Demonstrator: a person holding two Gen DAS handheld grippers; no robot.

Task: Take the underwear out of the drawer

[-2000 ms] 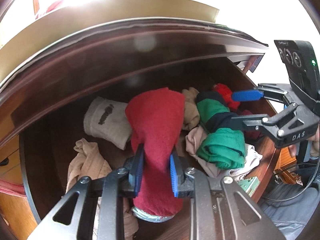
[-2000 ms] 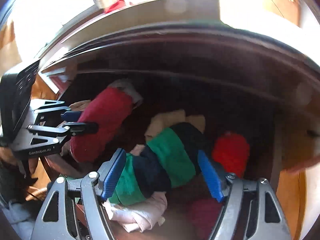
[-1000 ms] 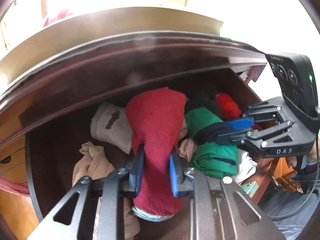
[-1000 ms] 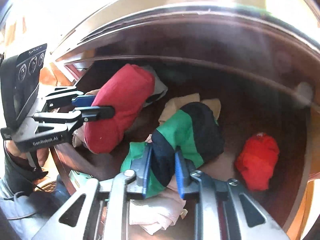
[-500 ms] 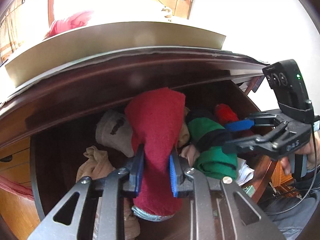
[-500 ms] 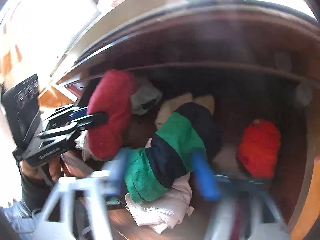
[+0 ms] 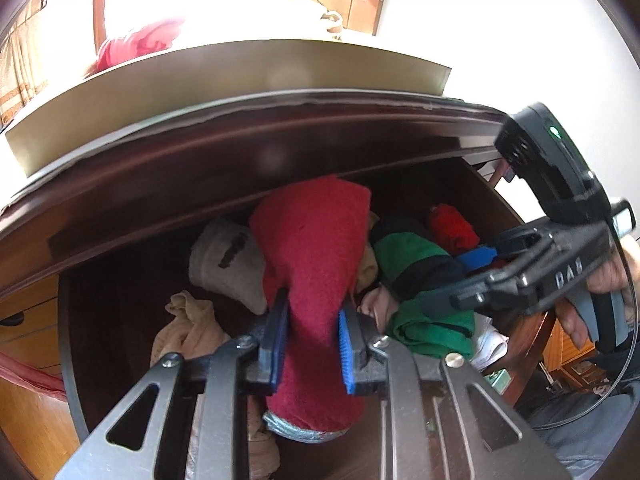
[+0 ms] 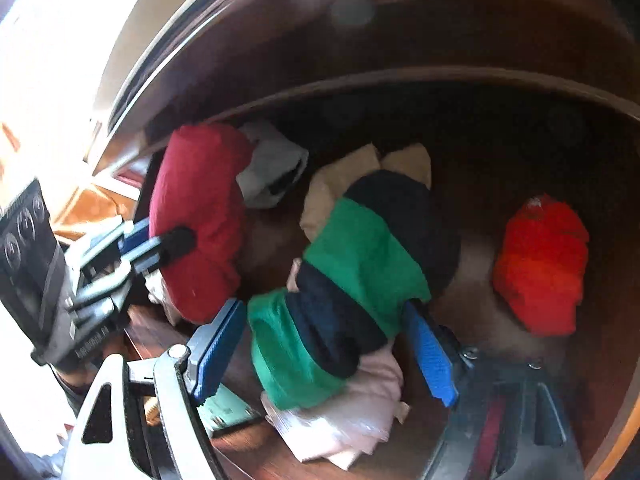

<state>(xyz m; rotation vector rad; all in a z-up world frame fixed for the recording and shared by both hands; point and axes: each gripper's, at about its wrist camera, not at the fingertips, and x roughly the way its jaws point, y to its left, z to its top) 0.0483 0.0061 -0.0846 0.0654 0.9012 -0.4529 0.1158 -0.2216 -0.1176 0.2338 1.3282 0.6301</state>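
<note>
You see a dark brown wooden drawer [image 7: 132, 216] with a smooth, faintly glossy finish. The dark red cloth roll [image 7: 316, 256] looks soft and matt, the green-and-navy striped cloth bundle [image 8: 352, 280] likewise. The ribbed blue plastic pads [image 7: 346, 354] sit on dull grey metal.

I see the drawer [image 7: 120, 312] ahead of both tongs. In it, one rolled garment [image 7: 316, 264] sits between my left tongs [image 7: 310, 344]; a second roll [image 8: 352, 280] lies between my right tongs [image 8: 324, 352] (on a pale cloth [image 8: 360, 412]), a third bundle [image 8: 540, 264] farther right.
</note>
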